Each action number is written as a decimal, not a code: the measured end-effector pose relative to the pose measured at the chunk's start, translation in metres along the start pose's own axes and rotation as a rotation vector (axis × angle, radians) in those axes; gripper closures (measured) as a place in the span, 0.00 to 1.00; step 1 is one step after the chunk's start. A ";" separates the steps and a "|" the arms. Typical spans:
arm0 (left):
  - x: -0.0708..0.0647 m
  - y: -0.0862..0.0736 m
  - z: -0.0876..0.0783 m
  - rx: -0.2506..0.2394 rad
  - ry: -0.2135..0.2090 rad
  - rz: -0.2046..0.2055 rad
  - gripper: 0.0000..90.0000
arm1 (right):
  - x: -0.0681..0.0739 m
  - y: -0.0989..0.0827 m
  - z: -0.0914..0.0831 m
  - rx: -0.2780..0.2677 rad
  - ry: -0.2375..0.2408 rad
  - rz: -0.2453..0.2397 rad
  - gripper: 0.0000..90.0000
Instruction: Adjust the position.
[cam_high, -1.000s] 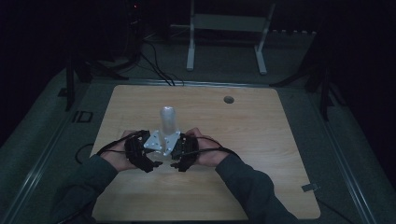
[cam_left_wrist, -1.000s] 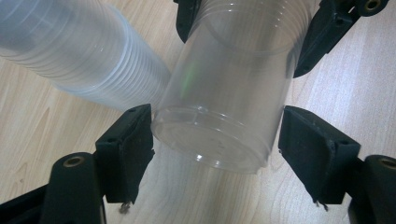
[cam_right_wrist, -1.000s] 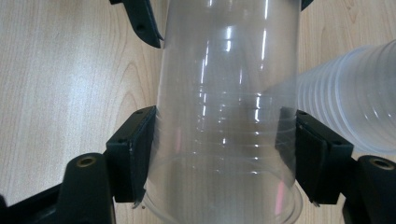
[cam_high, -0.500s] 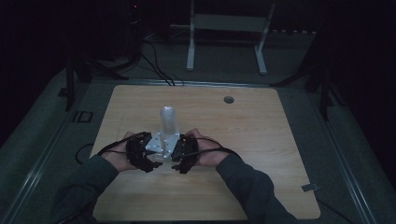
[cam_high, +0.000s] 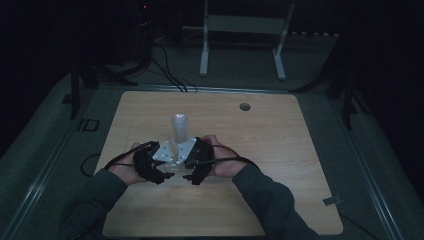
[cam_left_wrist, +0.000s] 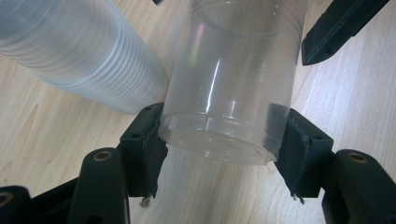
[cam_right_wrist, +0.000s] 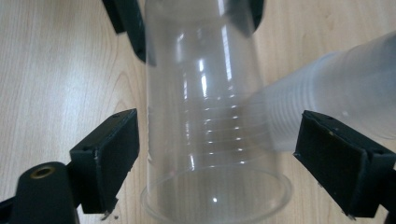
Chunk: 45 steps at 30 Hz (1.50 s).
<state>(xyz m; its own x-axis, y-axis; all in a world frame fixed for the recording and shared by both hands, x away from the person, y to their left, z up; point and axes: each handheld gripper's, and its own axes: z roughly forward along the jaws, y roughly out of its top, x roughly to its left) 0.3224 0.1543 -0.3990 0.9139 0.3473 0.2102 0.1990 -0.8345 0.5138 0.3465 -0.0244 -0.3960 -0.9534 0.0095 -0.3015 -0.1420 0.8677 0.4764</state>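
Note:
A single clear plastic cup (cam_left_wrist: 233, 88) lies level between my two grippers, just above the wooden table (cam_high: 280, 150). My left gripper (cam_left_wrist: 224, 140) is shut on the cup's base, and its jaws have just been closing on it. My right gripper (cam_right_wrist: 217, 135) stands open around the cup (cam_right_wrist: 205, 121) near its rim. Its pads (cam_right_wrist: 114, 149) are clear of the wall, and its jaws have just been opening. In the high view both grippers, left (cam_high: 160, 167) and right (cam_high: 195, 167), meet in front of a standing stack of clear cups (cam_high: 180, 131).
The stack of cups (cam_left_wrist: 79, 51) rises just behind the held cup and close to both grippers. A round cable hole (cam_high: 244, 106) sits at the table's far right. A white stand (cam_high: 242, 30) and cables are on the floor beyond the table.
Both hands stay in place in front of the cup stack. The dim high view shows no clear difference in the cup or the stack.

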 end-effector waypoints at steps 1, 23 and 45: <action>0.000 -0.001 0.001 -0.002 -0.002 -0.003 0.44 | -0.001 0.000 -0.002 -0.007 -0.007 0.001 0.15; 0.003 -0.019 -0.005 -0.097 0.028 -0.120 0.45 | -0.014 -0.010 -0.025 -0.138 -0.047 0.124 0.19; 0.008 -0.028 -0.016 -0.220 0.051 -0.198 0.45 | -0.017 -0.030 -0.032 -0.208 -0.052 0.217 0.19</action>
<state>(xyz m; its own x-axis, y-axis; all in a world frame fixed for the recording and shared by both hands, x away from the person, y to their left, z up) 0.3190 0.1875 -0.3988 0.8448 0.5199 0.1263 0.2851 -0.6373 0.7159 0.3582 -0.0664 -0.3791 -0.9532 0.2138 -0.2137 0.0069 0.7221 0.6917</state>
